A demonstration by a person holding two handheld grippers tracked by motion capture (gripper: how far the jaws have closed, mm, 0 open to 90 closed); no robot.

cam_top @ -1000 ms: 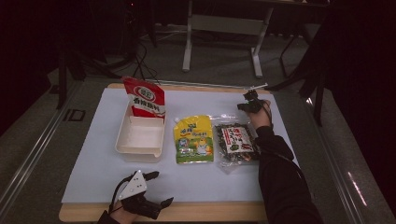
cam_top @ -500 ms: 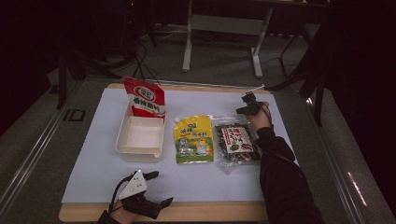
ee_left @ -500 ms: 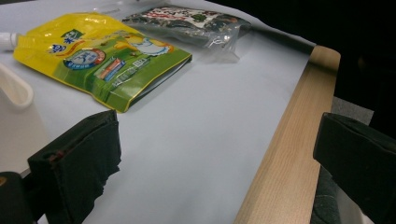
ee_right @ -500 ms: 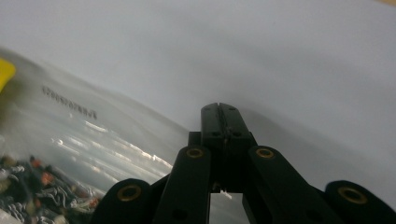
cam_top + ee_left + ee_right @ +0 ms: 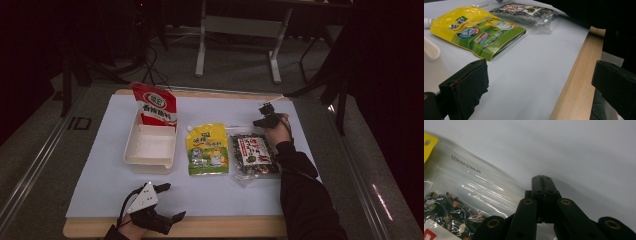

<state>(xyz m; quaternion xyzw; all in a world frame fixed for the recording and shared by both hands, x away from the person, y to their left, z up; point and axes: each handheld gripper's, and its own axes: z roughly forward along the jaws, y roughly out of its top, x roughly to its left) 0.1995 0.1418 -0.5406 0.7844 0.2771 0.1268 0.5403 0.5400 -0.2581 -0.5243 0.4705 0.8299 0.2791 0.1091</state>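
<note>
Three packets lie on the white sheet [image 5: 100,185]. A red-and-white pouch [image 5: 155,107] stands at the far end of a white tray [image 5: 131,150]. Right of the tray a yellow-green spout pouch [image 5: 206,150] [image 5: 477,32] lies flat. Beside it lies a clear bag of dark flakes [image 5: 254,152] [image 5: 524,11] [image 5: 449,202]. My right gripper [image 5: 265,119] [image 5: 541,178] is shut just past that bag's far end, its tips over bare paper beside the clear seal. My left gripper [image 5: 174,202] [image 5: 539,75] rests open at the table's near edge, nothing between its jaws.
The wooden table edge [image 5: 225,227] [image 5: 574,82] runs along the near side. A dark sleeve [image 5: 300,190] lies along the right of the sheet. A metal stand [image 5: 235,30] and cables sit on the floor beyond the table.
My right gripper has shifted slightly nearer to the dark bag's far end. The left gripper has stayed put.
</note>
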